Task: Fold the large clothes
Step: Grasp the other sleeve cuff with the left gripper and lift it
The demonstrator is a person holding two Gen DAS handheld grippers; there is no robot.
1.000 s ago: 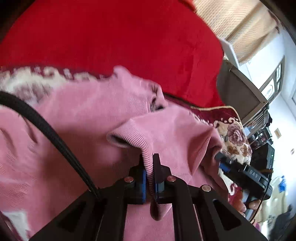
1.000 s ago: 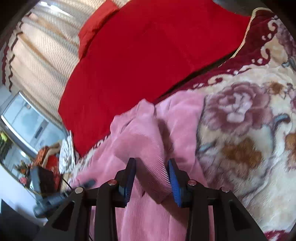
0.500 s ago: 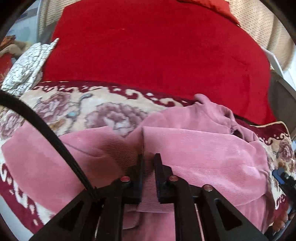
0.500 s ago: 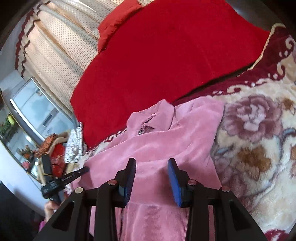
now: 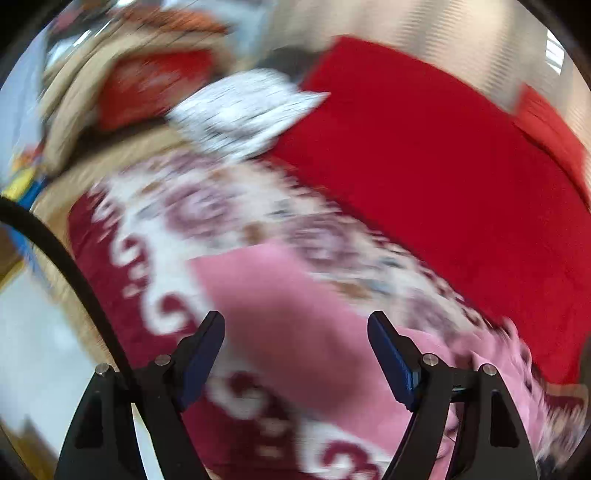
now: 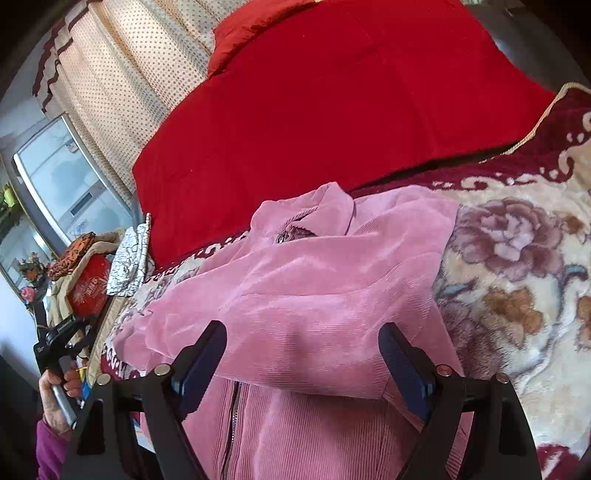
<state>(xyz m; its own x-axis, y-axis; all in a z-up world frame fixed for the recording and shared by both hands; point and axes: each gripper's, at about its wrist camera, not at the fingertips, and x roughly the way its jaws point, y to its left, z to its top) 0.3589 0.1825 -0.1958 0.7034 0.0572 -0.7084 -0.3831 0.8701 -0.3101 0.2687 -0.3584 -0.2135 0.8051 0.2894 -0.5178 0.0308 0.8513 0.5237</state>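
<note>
A pink corduroy jacket (image 6: 314, 295) lies on the floral blanket (image 6: 517, 295), with both sleeves folded across its zipped front. In the right wrist view my right gripper (image 6: 303, 336) hovers over the folded sleeve, its jaws opening wide and nothing pinched between them. The left wrist view is blurred by motion. There my left gripper (image 5: 295, 325) hangs above the jacket's edge (image 5: 288, 314), its jaws also opening and clear of the cloth. The left gripper (image 6: 61, 334) also shows in a hand at the far left of the right wrist view, off the blanket's edge.
A red quilt (image 6: 332, 110) covers the bed behind the jacket, with a red pillow (image 6: 251, 26) beyond it. A white patterned cloth (image 6: 129, 262) and a red box (image 6: 88, 288) sit at the bed's left end. Dotted curtains hang behind.
My left gripper let go of the pink sleeve, opened wide and swung left toward the blanket's edge. My right gripper widened its jaws over the folded sleeve and barely moved.
</note>
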